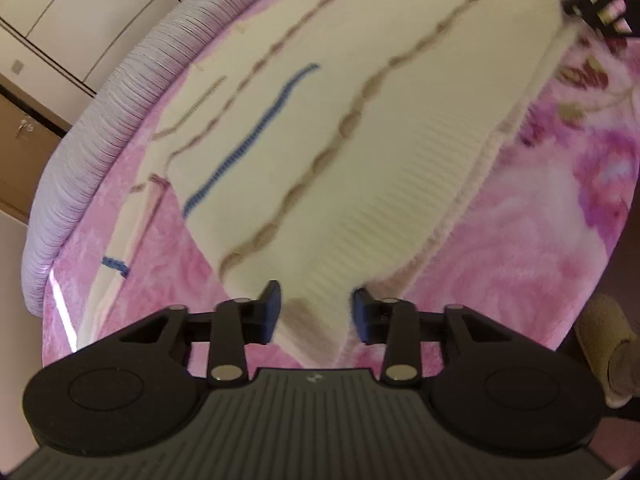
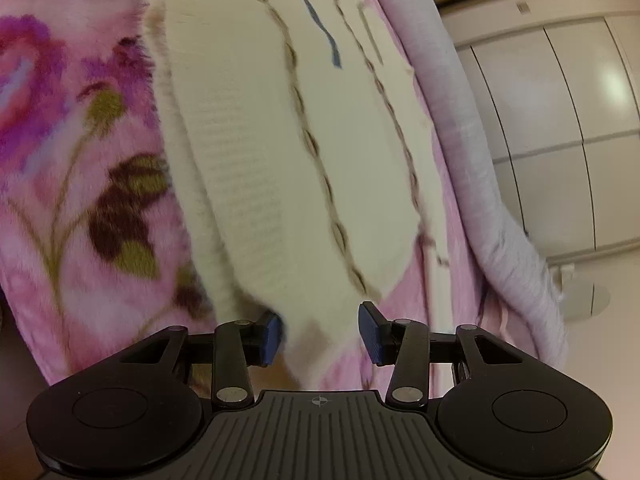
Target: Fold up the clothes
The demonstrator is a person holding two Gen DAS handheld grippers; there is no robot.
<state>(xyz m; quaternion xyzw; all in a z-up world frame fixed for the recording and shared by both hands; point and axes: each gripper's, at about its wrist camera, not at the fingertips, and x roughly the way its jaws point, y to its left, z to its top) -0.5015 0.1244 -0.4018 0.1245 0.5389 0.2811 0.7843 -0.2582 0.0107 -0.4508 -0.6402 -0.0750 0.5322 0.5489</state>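
Left gripper (image 1: 314, 312): jaws parted, blue pads either side of the near hem of the cream sweater (image 1: 360, 120); cloth sits in the gap, but nothing is pinched as far as the left wrist view shows.
Right gripper (image 2: 320, 332): jaws parted likewise, straddling another near edge of the same sweater (image 2: 280, 140); left pad (image 2: 273, 338) looks to touch or sit just beside the knit, right pad stands apart from it. Not gripping, by my reading.
Sweater, position: lying flat on the pink floral blanket (image 1: 560, 200), lengthwise away from both grippers; ribbed band along one side, brown wavy stripes and a blue stripe (image 1: 248, 140) on top.
Sweater, shape: long and fairly narrow, with a layer that seems already turned over the body; a strip of cream fabric with another blue mark (image 1: 116, 266) pokes out at one side. Whether that is a sleeve I cannot tell.
Progress: judged partway; sides seem brought in, no crosswise fold yet.
Left to do: likely close on both near corners and carry the hem over toward the far end.
Surroundings: lilac ribbed edging (image 1: 100, 128) borders the blanket; white cupboard doors (image 2: 560, 100) beyond.
Image quality: both views motion-blurred, fine contact uncertain.
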